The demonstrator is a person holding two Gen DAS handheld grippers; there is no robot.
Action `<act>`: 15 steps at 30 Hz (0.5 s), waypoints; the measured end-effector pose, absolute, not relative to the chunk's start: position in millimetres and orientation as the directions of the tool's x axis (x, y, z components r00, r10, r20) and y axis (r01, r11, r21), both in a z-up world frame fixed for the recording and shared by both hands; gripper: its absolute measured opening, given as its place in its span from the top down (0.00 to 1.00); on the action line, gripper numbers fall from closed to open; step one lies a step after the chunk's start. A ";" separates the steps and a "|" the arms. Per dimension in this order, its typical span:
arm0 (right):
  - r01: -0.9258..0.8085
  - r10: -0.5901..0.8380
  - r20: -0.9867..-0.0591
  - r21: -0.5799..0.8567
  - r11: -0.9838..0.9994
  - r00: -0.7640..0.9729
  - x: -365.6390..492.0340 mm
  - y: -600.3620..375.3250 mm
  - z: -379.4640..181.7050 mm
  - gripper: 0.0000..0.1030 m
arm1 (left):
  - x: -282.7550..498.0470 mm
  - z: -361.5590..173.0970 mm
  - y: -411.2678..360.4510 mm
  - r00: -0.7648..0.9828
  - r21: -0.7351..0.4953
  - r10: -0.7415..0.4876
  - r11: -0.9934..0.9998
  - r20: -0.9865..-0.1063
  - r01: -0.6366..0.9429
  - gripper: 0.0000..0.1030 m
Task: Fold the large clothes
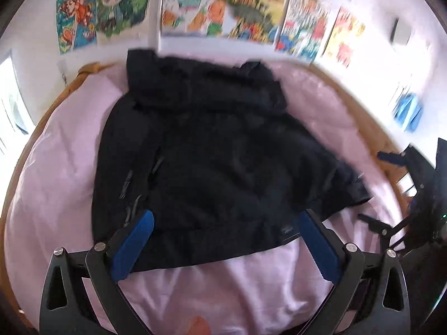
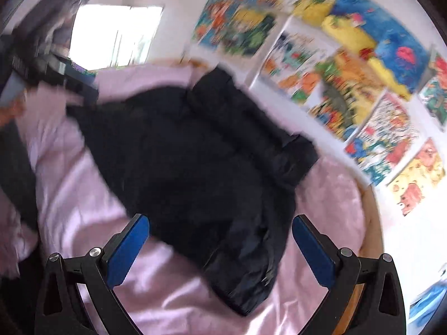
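A black jacket (image 1: 212, 150) lies spread flat on a pink bed sheet (image 1: 56, 181), its hem toward me and its hood end toward the wall. My left gripper (image 1: 226, 217) hangs over the hem with its blue pads wide apart and nothing pinched between them. In the right wrist view the jacket (image 2: 195, 162) runs diagonally, one sleeve end nearest the camera. My right gripper (image 2: 220, 220) is open just above that sleeve end, its pads clear of the cloth. The left wrist view also catches the right gripper (image 1: 382, 188) at the bed's right edge, its fingers spread.
A curved wooden bed frame (image 1: 50, 106) rims the sheet. Colourful posters (image 1: 251, 8) cover the white wall behind the bed. A bright window (image 2: 117, 33) is at the far left. Something blue (image 1: 408, 111) hangs on the right wall.
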State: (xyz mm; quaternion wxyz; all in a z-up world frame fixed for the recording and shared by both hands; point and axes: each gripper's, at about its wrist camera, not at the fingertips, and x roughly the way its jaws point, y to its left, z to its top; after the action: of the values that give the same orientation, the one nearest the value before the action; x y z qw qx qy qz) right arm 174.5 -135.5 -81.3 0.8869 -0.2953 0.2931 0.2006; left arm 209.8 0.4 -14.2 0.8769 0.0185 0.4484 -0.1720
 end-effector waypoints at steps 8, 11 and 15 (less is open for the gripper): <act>-0.466 -0.070 -0.590 -0.700 0.541 0.804 195.8 -128.2 -169.1 0.00 | 211.5 -29.1 -3.5 0.539 -0.031 -0.218 0.942 -0.814 0.334 0.01; -0.450 -0.084 -0.568 -0.725 0.521 0.819 200.0 -128.1 -178.6 0.00 | 208.0 -33.4 -7.2 0.572 0.043 -0.175 0.937 -0.801 0.347 0.01; -0.455 -0.086 -0.579 -0.715 0.531 0.811 204.3 -126.6 -178.2 0.00 | 206.4 -50.5 -13.8 0.561 0.134 -0.115 0.914 -0.820 0.383 0.01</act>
State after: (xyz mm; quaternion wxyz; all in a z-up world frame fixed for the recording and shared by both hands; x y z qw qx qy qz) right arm 204.3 -126.6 -178.2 0.8265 -0.4715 0.2867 0.1115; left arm 206.4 -13.8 -50.5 0.8705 0.1501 0.4463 -0.1431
